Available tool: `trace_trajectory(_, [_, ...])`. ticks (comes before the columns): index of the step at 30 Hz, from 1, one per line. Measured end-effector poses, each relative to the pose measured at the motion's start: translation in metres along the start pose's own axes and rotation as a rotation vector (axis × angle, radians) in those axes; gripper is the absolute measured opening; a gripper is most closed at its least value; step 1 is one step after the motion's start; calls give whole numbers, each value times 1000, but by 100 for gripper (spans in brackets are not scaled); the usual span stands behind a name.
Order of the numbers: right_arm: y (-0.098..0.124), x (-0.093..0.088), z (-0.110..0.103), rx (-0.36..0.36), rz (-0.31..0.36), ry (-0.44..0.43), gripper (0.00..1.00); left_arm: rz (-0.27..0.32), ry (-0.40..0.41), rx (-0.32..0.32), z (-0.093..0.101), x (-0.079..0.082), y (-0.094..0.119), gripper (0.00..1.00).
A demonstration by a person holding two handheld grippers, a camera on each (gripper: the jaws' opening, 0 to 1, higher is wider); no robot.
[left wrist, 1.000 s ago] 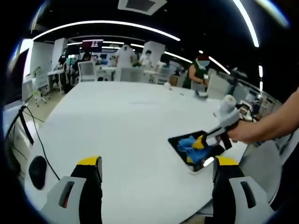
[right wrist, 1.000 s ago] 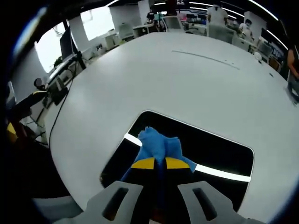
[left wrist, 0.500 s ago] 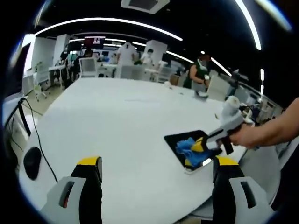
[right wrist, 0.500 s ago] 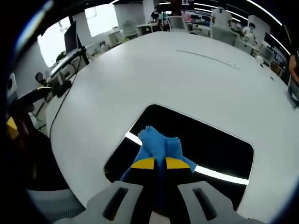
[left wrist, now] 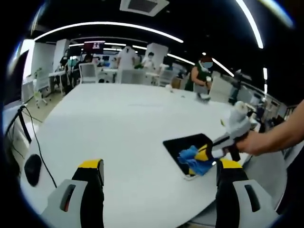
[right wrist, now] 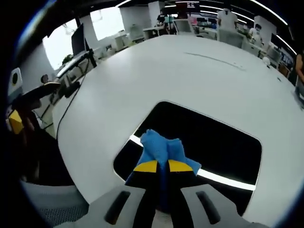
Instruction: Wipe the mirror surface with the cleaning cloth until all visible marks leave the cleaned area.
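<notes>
A dark rectangular mirror (right wrist: 209, 142) lies flat on the white table (right wrist: 190, 76), reflecting a bright light strip. My right gripper (right wrist: 160, 166) is shut on a blue cleaning cloth (right wrist: 159, 148), which rests on the mirror's near left part. In the left gripper view the mirror (left wrist: 178, 145) lies at the table's right edge, with the right gripper (left wrist: 202, 154) and the blue cloth (left wrist: 190, 154) on it, held by a person's hand (left wrist: 254, 142). My left gripper (left wrist: 159, 166) hovers open above the table (left wrist: 118, 123), well left of the mirror, nothing between its fingers.
Black cables (left wrist: 35, 142) and a dark round object (left wrist: 31, 168) lie at the table's left edge. A small object (left wrist: 205, 97) sits on the far right of the table. People, chairs and desks stand behind the table. A monitor (right wrist: 78, 38) and chairs stand left.
The right gripper has dragged the cloth toward the mirror's near corner. The left gripper holds its place, still open.
</notes>
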State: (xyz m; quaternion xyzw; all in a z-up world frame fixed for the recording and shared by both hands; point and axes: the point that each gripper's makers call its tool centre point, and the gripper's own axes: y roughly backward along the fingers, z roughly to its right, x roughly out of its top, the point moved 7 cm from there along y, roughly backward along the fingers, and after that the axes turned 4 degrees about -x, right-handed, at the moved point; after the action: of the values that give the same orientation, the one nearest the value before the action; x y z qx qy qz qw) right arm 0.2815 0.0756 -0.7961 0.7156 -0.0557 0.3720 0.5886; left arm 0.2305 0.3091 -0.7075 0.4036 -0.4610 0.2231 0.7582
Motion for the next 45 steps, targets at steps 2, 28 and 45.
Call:
trace_trajectory(2, [0, -1, -2, -2, -2, 12, 0, 2, -3, 1, 0, 1, 0, 99])
trace_trajectory(28, [17, -23, -16, 66, -10, 27, 1, -8, -4, 19, 13, -12, 3, 99])
trace_trajectory(45, [20, -27, -18, 94, -22, 44, 1, -9, -14, 23, 21, -11, 4, 99])
